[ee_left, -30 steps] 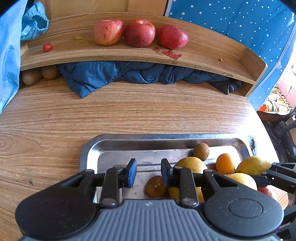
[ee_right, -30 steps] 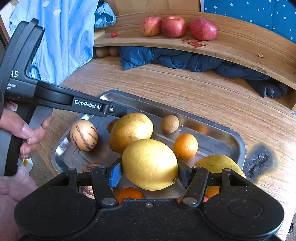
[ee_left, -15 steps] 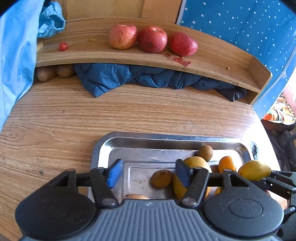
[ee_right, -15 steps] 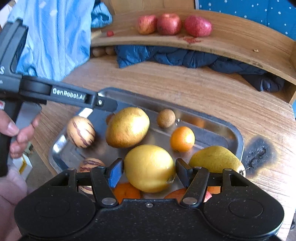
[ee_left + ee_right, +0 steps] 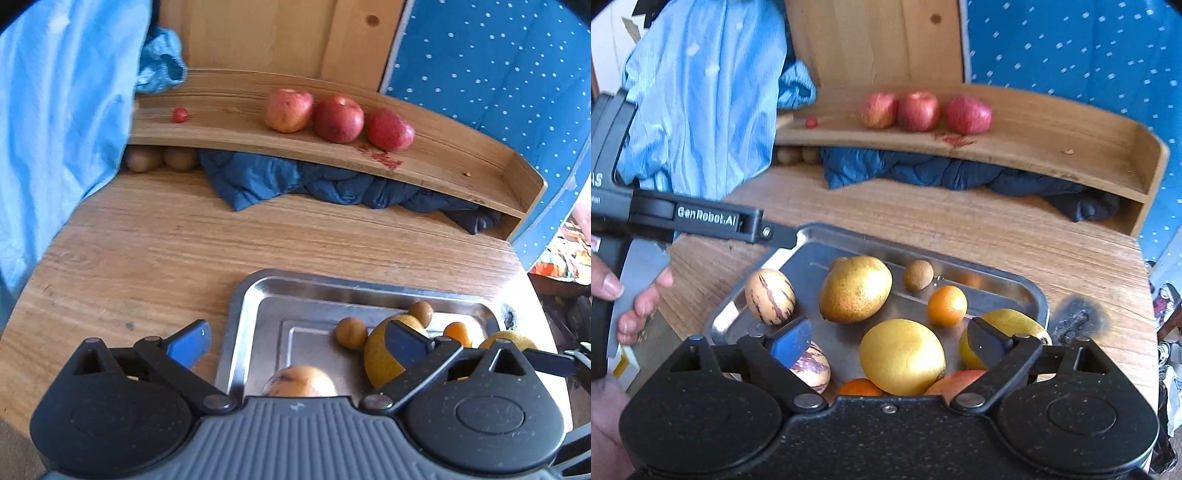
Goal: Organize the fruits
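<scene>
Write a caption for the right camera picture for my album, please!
Open right hand-held gripper hovers over a yellow fruit in a metal tray of mixed fruits.

The tray (image 5: 1027,291) is shiny metal, smooth like a mirror, and it sits on a table (image 5: 155,251) of matt wood with wavy grain lines and a rough black burnt spot (image 5: 1076,319) at the right. The far shelf (image 5: 443,147) is smooth pale wood, and the dark blue cloth (image 5: 295,177) under it looks soft and puffy. Both grippers (image 5: 295,341) (image 5: 890,343) are matt black plastic with a fine grainy skin and smooth blue pads (image 5: 792,341).
</scene>
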`<state>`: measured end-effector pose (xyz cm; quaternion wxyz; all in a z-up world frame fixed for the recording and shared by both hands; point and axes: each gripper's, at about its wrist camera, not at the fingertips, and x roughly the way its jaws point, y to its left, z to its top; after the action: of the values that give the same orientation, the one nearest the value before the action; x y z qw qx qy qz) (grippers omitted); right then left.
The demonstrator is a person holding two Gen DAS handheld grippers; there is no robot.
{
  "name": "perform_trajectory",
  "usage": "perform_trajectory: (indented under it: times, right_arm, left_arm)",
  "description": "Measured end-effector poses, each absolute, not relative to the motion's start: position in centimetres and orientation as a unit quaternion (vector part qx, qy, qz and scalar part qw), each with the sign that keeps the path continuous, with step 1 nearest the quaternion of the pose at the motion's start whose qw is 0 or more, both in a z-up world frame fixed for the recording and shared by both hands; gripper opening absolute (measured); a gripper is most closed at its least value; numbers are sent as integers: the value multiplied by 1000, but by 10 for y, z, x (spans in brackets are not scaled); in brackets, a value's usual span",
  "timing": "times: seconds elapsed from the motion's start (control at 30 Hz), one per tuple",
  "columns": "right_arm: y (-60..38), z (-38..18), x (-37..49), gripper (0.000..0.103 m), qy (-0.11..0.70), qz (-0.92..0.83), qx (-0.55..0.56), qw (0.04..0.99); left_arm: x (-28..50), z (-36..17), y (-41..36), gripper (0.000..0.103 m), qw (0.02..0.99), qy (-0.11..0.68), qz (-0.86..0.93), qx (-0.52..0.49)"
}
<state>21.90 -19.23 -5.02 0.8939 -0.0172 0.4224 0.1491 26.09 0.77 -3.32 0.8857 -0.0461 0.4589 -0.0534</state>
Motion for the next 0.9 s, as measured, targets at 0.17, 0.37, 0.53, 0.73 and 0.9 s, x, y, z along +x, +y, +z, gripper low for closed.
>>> perform_trajectory:
  times: [0.17,0.37,0.53,0.73,0.9]
  right_arm:
    - [-191,-40,200,102,397,118,-4,910]
    - [-192,-35,181,102,381,78,13,921]
    - [-188,-35,167,102,369,57,18,928]
    - [-179,-36,152,102,363,38,21,931]
    - [-171,-31,135,102,352,14,25,935]
  left_arm:
    - [240,-28,14,102,888,456,-36,-46]
    - [215,-23,23,102,888,457,-32,-37]
    - [199,-22,33,102,884,464,-35,-42]
    - [187,-19,41,102,888,457,-39,-29]
    - [177,-16,43,102,897,438,-50,-10]
